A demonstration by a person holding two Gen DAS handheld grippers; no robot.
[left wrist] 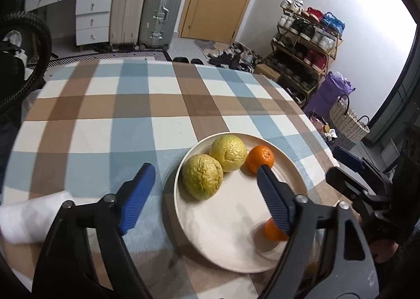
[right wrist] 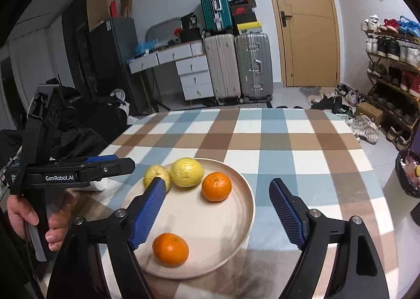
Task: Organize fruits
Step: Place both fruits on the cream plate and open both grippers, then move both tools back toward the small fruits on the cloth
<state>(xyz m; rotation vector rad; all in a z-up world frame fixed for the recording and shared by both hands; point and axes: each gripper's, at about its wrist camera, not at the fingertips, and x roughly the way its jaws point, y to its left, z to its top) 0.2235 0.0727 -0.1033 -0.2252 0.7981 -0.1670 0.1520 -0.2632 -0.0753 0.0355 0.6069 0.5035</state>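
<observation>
A cream plate (left wrist: pixel 231 223) (right wrist: pixel 210 223) lies on the checked tablecloth. It holds two wrinkled yellow-green fruits (left wrist: pixel 202 179) (left wrist: pixel 229 153) side by side and an orange (left wrist: pixel 260 158) at its far side. A second orange (right wrist: pixel 170 248) rests near its front. In the left wrist view that orange (left wrist: pixel 271 232) is half hidden behind a finger. My left gripper (left wrist: pixel 205 170) hangs open just above the plate, empty, straddling the nearer yellow fruit. My right gripper (right wrist: pixel 215 184) is open and empty over the plate, with the near orange below its left finger (right wrist: pixel 149 209).
A white cloth (left wrist: pixel 31 220) lies on the table left of the plate. A hand (right wrist: pixel 52 223) holds the left gripper's handle at the table's left edge. Beyond the table stand suitcases (right wrist: pixel 236 68), a drawer desk (right wrist: pixel 194 73), a door (right wrist: pixel 309 23) and a shoe rack (right wrist: pixel 393 68).
</observation>
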